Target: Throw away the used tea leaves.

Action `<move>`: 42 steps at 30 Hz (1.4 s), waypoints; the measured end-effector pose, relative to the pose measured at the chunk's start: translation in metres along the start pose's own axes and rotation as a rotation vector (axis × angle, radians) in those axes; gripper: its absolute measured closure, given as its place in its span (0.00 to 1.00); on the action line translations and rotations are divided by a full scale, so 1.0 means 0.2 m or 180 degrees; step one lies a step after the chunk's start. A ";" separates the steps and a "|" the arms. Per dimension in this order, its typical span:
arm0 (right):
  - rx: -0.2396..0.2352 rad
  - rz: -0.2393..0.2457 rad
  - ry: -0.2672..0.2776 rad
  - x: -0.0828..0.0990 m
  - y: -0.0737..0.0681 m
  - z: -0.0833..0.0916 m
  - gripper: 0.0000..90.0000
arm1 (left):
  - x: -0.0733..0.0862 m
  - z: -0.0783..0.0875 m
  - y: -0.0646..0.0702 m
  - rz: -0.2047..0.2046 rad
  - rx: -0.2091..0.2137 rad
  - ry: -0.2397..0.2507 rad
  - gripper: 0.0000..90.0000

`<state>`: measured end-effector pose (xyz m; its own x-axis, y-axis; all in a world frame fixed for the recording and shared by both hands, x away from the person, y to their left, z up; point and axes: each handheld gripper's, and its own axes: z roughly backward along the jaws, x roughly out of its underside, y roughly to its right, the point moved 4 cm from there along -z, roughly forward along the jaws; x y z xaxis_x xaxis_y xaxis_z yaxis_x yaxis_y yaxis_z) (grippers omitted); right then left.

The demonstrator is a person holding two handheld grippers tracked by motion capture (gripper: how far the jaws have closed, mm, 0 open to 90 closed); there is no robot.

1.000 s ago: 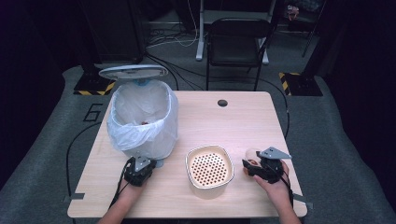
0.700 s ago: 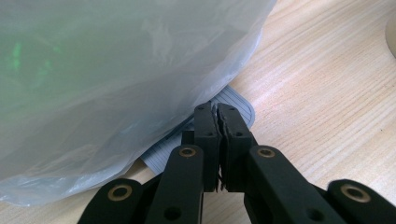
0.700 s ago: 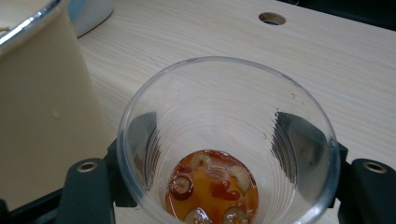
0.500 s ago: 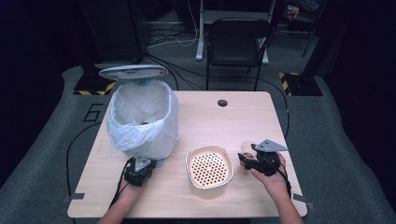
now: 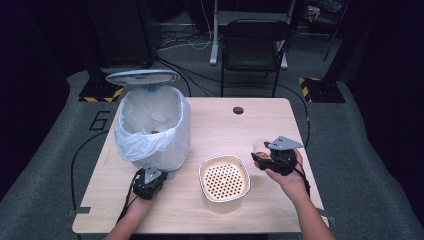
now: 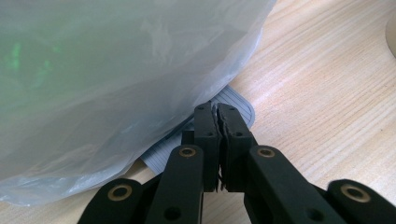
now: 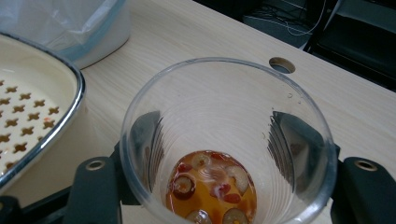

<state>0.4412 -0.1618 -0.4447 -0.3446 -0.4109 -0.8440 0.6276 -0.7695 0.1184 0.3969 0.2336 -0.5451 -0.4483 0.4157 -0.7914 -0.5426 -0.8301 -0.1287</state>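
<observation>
Clearly the clear plastic cup is the thing being worked: it sits between the jaws of the right gripper, just right of the perforated strainer basin, with amber liquid and sliced bits pooled at its bottom. Those jaws have just been closing and their pads press on the cup's thin walls. I judge it light, flexible and easily crushed, and its contents would slosh, so the hold belongs at mid-wall, firm but gentle, kept upright until the pour. The left gripper rests with jaws closed together on the grey pedal at the base of the lined bin, whose lid stands open.
</observation>
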 end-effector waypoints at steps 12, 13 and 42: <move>-0.0110 0.0156 0.0048 -0.13 0.02 -0.03 0.40 | 0.00 0.00 0.01 0.0063 0.0046 0.0002 0.97; -0.0128 0.0162 0.0026 -0.14 0.02 -0.03 0.41 | 0.00 0.00 0.00 -0.0006 -0.0021 0.0009 0.97; -0.0484 0.1108 0.0454 -0.32 -0.06 -0.12 0.43 | 0.00 0.00 0.00 -0.0018 -0.0011 0.0001 0.97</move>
<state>0.4723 -0.1150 -0.4039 0.0002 -0.5539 -0.8326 0.7894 -0.5110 0.3401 0.3969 0.2336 -0.5451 -0.4449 0.4204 -0.7908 -0.5427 -0.8289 -0.1353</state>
